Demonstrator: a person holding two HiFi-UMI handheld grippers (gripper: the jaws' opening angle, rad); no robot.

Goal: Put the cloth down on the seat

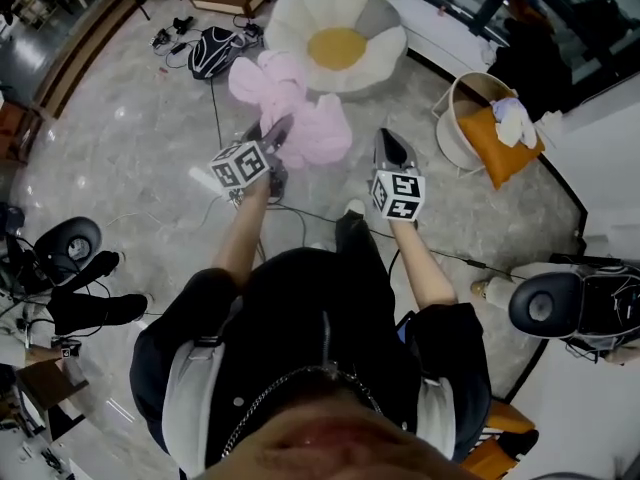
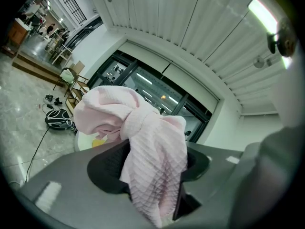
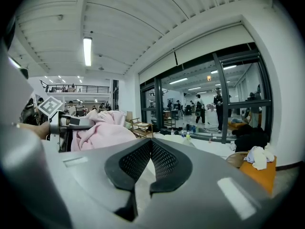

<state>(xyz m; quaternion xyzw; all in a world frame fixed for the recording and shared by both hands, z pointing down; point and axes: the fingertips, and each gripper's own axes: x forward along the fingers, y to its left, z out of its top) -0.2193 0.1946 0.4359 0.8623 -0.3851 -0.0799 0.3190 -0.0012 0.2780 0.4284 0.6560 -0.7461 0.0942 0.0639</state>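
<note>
A pink waffle-weave cloth [image 1: 300,108] hangs bunched in the air, and my left gripper [image 1: 275,136] is shut on it. In the left gripper view the cloth [image 2: 152,151] fills the gap between the dark pads [image 2: 102,168] and drapes over them. The seat [image 1: 290,18] is a white flower-shaped cushion with a yellow centre, on the floor just beyond the cloth. A strip of this seat [image 2: 88,140] shows behind the cloth. My right gripper [image 1: 392,150] is held to the cloth's right, apart from it. Its pads [image 3: 138,161] meet, with nothing between them.
A round white basket [image 1: 455,133] with an orange cushion and a white cloth stands at the right. A black backpack [image 1: 210,50] and cables lie on the marble floor left of the seat. Black round stools [image 1: 68,243] [image 1: 545,303] flank the person. Glass walls stand behind.
</note>
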